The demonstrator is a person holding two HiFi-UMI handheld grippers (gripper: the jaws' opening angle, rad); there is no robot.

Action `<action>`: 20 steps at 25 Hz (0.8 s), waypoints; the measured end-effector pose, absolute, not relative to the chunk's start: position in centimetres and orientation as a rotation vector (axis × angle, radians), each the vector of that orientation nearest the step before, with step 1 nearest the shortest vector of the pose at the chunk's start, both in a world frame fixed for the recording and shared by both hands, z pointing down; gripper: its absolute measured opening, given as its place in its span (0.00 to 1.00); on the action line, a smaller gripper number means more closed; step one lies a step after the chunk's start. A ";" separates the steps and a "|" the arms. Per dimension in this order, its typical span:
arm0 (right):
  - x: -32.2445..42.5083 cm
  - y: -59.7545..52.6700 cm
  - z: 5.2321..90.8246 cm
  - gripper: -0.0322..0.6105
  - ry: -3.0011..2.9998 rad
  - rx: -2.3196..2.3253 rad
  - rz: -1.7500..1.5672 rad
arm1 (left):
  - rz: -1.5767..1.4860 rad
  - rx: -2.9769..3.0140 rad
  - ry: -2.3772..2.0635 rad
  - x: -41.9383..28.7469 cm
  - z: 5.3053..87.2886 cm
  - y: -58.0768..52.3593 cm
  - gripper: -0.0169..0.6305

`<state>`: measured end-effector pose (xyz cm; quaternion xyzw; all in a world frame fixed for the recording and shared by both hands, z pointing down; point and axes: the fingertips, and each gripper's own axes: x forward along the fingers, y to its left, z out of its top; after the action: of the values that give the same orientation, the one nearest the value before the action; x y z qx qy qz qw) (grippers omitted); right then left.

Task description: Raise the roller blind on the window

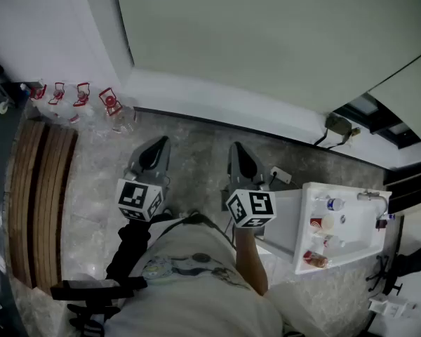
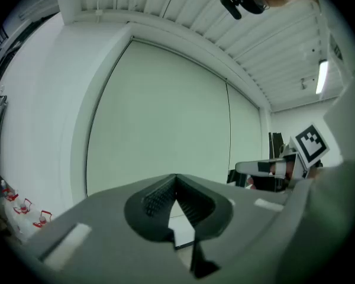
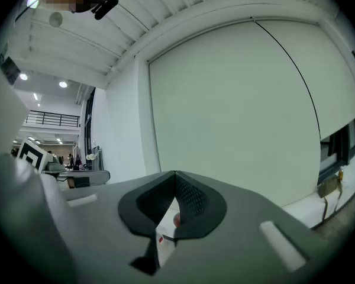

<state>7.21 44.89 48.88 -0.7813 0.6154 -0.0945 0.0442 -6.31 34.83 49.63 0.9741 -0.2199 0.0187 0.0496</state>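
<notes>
The pale roller blind [image 1: 266,41] hangs fully down over the window ahead and fills the top of the head view. It also fills the left gripper view [image 2: 160,117] and the right gripper view [image 3: 231,99]. My left gripper [image 1: 158,146] and right gripper [image 1: 238,149] are held level side by side, pointing at the blind and well short of it. The left gripper's [image 2: 176,179] jaws meet at the tips with nothing between them. So do the right gripper's [image 3: 176,175]. I cannot make out a pull cord or chain.
A white sill [image 1: 217,97] runs below the blind. Several bottles with red clips [image 1: 77,97] stand on the floor at the left, by a wooden bench [image 1: 38,195]. A white sink unit [image 1: 337,255] with bottles is at the right. A second blind [image 3: 343,81] further right is partly raised.
</notes>
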 end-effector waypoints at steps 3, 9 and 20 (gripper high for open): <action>7.3 45.0 49.1 0.05 1.875 -2.403 -0.293 | 0.059 2.963 -0.673 -6.5 49.9 34.8 0.02; 7.2 44.2 49.3 0.05 1.837 -2.422 -0.301 | 0.055 2.958 -0.662 -7.3 50.0 33.9 0.02; 4.3 41.6 50.4 0.05 1.902 -2.382 -0.324 | 0.078 2.911 -0.649 -10.3 51.6 32.2 0.02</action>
<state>4.28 41.63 50.38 -0.7765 0.6201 -0.1055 0.0383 -10.29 32.23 51.62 0.9727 -0.2167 0.0260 0.0789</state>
